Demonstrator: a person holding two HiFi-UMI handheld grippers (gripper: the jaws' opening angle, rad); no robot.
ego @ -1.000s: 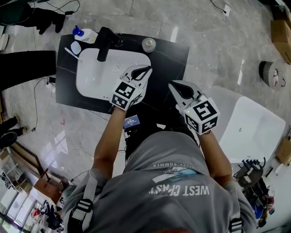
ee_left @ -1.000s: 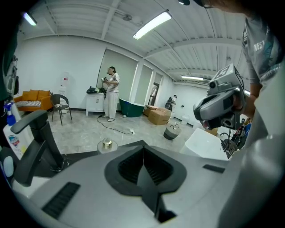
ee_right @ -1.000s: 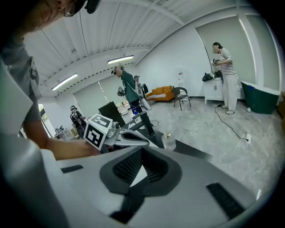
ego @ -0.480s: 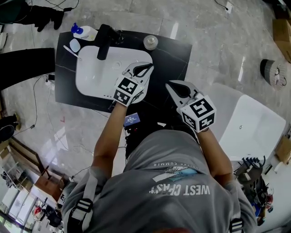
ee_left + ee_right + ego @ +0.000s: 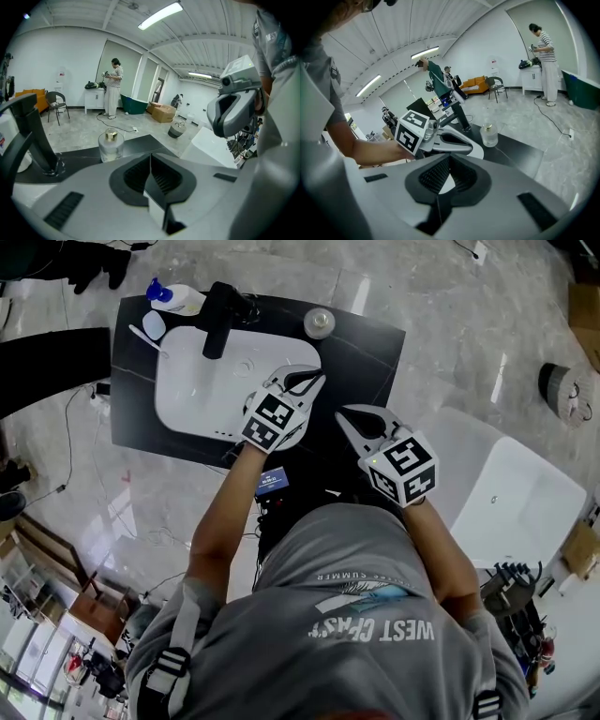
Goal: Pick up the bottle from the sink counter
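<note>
— Head view: where's the bottle (image 5: 319, 322)?
— Upright, cap up, at the counter's (image 5: 367, 357) far edge. Left gripper (image 5: 317, 381) and right gripper (image 5: 343, 414) hover short of it, jaws together, empty.

I see a grey short-sleeved T-shirt (image 5: 356, 559) with white print and grey buckled shoulder straps (image 5: 169, 667). Left gripper (image 5: 314, 381) and right gripper (image 5: 349, 414): light-grey shells, black ribbed pads (image 5: 138, 176), black-and-white marker cubes (image 5: 274, 418).

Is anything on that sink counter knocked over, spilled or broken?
Nothing stands out. The gold-capped bottle stands upright on the black counter, the blue-topped bottle sits at the far corner beside the faucet, and the white basin looks clean, with no spill visible.
</note>
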